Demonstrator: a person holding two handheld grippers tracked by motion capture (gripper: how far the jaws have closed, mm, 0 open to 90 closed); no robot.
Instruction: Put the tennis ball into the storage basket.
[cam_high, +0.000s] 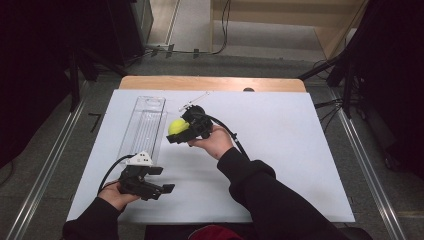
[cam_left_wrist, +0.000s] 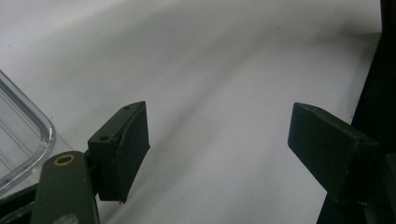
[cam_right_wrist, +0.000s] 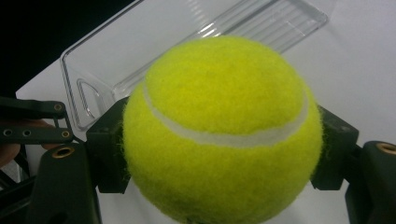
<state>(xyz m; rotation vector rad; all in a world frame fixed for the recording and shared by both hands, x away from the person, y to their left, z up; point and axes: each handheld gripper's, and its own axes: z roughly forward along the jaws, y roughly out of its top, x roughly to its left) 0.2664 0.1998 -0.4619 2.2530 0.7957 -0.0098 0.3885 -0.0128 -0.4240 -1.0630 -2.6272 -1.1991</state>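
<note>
- A person sits at a table covered with a white sheet (cam_high: 280, 150), holding a two-jaw gripper in each hand.
- The right gripper (cam_high: 181, 131) pinches a yellow-green tennis ball (cam_high: 177, 126) between its black jaws, one jaw pressed against each side of the ball. In the right gripper view the tennis ball (cam_right_wrist: 223, 128) bulges well past both jaws, so only a narrow band of felt is actually held.
- Just beyond the ball, off the tips of the right gripper, lies a long clear plastic tray (cam_high: 144, 125), which looks empty; from the right gripper view its near end (cam_right_wrist: 88, 79) sits below and behind the ball.
- The left gripper (cam_high: 162, 190) is close to the person, near the tray's closer end, its jaws spread wide with nothing between them. In the left gripper view a rounded corner of the tray (cam_left_wrist: 28, 135) shows beside the left-hand jaw.
- Likely risk: the ball is round and fuzzy, so a small slackening of the squeeze could let it slip out, bounce and roll off the table.
- If it is released from too high above the tray, it could well bounce out, or knock the light tray askew.
</note>
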